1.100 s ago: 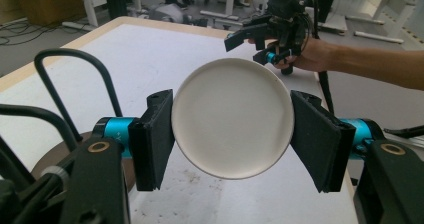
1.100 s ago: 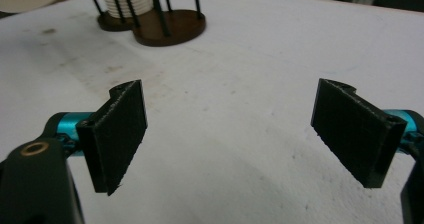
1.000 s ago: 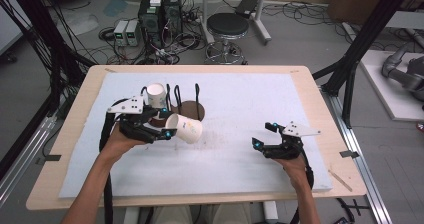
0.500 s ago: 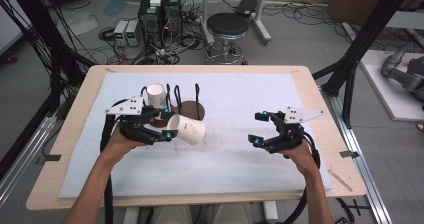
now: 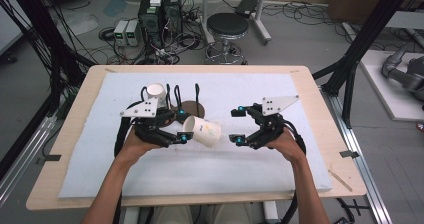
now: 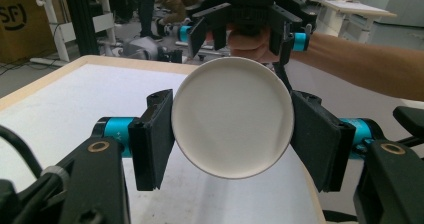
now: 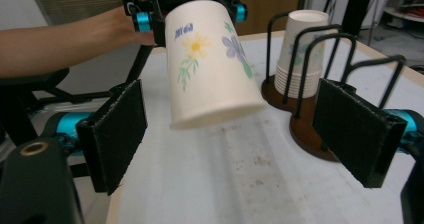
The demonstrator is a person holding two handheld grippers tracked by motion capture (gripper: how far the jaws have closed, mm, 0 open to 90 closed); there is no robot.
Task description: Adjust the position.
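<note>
Both claws closer now, right claw (image 5: 239, 125) nearing held cup (image 5: 202, 130)

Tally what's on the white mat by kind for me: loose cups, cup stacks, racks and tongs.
White paper cup with flower print, held sideways in the left tongs: 1
Stack of nested white paper cups in the rack: 1
Black wire cup rack on a round brown base: 1
Hand-held tongs, left and right: 2
Total: 5

The paper cup (image 7: 210, 59) is white with a yellow flower, a purple flower, green leaves and blue letters. The rack (image 7: 320, 129) is black wire on a brown base. The mat (image 5: 250, 174) is white.
</note>
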